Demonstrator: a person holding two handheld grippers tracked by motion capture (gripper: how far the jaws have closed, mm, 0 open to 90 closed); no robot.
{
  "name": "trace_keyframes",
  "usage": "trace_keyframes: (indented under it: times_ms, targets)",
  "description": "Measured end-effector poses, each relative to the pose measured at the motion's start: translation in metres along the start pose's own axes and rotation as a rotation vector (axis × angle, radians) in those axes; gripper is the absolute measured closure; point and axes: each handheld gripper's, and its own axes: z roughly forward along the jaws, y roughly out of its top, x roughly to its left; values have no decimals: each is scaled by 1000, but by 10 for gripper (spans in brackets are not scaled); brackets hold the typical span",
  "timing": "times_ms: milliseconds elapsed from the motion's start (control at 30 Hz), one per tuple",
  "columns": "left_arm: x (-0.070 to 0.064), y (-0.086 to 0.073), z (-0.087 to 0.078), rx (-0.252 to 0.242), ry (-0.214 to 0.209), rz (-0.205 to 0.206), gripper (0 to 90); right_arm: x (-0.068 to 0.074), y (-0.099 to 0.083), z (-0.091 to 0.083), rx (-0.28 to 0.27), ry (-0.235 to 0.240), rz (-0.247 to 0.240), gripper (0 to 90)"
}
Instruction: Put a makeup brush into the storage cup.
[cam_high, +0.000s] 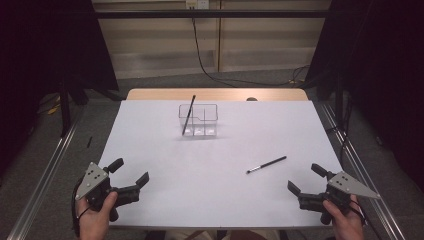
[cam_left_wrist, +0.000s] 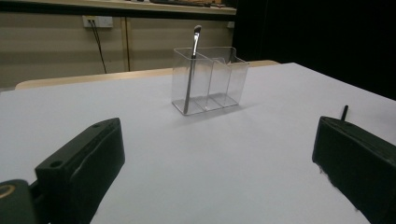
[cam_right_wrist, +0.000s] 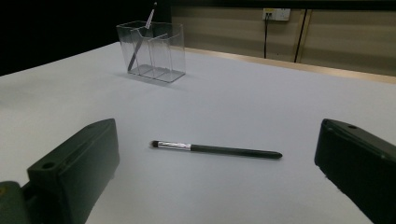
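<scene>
— Where's the loose brush?

— The slim black-handled makeup brush with the silver ferrule (cam_right_wrist: 217, 149) lies flat on my white surface (cam_high: 165, 150), just ahead of my right tool (cam_high: 305, 184), whose jaws stand wide apart.

— And the left?

— My left tool (cam_high: 131, 172) is spread too, holding nothing. Farther back, the clear three-compartment plastic organiser (cam_high: 199, 120) holds a second brush (cam_left_wrist: 191, 70) leaning in its left end compartment.

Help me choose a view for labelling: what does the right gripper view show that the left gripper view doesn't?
Right gripper view: the loose brush lying flat on the white table, whole, between the right gripper's open jaws. Left gripper view: bare table between the left gripper's open jaws. Both: the clear organizer with a second brush leaning in an end compartment, and a wall socket.
</scene>
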Motion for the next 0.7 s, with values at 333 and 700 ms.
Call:
trace_keyframes:
  times_ms: [333,700]
  targets:
    - [-1,-8,-5,3,8,13,23,0,-1,-4,0,-12,9,0]
    - [0,-13,-6,22,2,8,23,0,2,0,-4,-1,10,0]
